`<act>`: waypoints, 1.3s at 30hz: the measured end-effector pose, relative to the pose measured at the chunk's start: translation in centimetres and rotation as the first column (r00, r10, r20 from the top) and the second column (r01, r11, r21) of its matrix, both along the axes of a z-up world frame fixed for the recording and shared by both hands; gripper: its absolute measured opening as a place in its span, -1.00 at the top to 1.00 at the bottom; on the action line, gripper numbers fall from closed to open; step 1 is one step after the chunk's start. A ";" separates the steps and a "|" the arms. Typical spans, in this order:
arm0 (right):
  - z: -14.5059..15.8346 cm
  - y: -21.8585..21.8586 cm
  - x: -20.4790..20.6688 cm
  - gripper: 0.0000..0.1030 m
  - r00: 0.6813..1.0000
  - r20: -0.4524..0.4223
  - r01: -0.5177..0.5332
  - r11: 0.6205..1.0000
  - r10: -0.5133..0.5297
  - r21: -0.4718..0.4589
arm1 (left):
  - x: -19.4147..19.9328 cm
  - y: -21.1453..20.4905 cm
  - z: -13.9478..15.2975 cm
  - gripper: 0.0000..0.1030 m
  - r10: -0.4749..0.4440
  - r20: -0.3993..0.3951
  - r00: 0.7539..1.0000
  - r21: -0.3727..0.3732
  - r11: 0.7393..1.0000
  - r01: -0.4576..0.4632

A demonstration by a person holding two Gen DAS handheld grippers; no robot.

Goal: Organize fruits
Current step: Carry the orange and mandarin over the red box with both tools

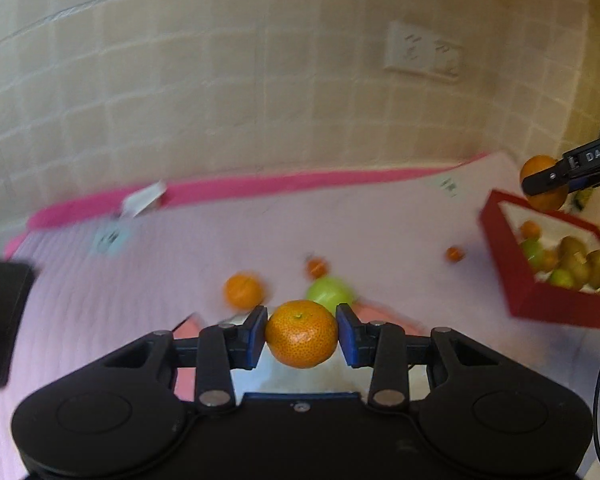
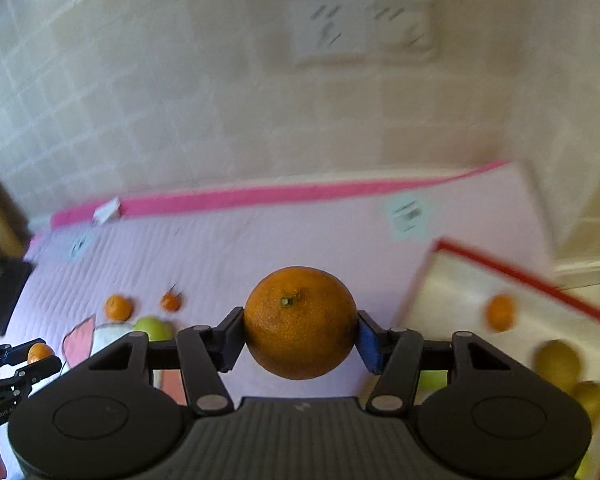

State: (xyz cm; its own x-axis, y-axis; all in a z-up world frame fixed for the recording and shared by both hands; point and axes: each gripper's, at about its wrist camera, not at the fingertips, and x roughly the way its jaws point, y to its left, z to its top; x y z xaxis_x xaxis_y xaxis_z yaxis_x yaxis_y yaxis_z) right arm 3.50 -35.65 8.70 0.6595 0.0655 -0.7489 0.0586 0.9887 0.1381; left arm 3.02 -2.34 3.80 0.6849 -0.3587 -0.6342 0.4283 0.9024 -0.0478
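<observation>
A pale pink quilted mat with a bright pink far edge covered the surface below a beige tiled wall. A red box sat at the mat's right, holding kiwis, green fruit and a small orange. The right gripper clenched a large orange above the mat, just beside the box. The left gripper grasped a smaller mandarin above the mat. Loose on the mat lay a green apple, another mandarin and two tiny oranges, well apart from the box.
</observation>
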 end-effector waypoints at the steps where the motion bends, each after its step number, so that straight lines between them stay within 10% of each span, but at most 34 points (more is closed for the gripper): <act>1: 0.8 -1.1 -0.7 -0.14 1.000 0.018 0.023 1.000 -0.023 -0.008 | 0.1 -1.1 0.6 0.13 -0.022 0.019 1.000 -0.003 1.000 0.022; 9: 3.0 -11.5 -5.9 -0.15 0.965 0.091 0.249 0.968 -0.245 -0.034 | 1.2 -11.8 4.2 0.14 -0.262 0.106 0.959 -0.053 0.962 0.269; 20: -4.3 -19.9 -6.5 -0.15 0.915 0.008 0.401 0.911 -0.403 0.098 | 5.9 -30.5 1.4 0.13 -0.533 0.014 0.846 -0.025 0.846 0.533; 39: -11.5 -21.8 0.6 -0.15 0.942 -0.112 0.336 0.911 -0.317 0.241 | 9.7 -39.5 -7.0 0.13 -0.515 -0.151 0.844 0.066 0.846 0.528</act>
State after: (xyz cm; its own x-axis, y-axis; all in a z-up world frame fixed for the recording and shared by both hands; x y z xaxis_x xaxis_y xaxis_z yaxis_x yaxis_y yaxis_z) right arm 4.08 -57.44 -2.81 0.6243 0.0486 -0.7797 0.3904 0.8451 0.3653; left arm 12.70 -41.85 -3.25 0.3288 -0.5704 -0.7526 0.8337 0.5497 -0.0524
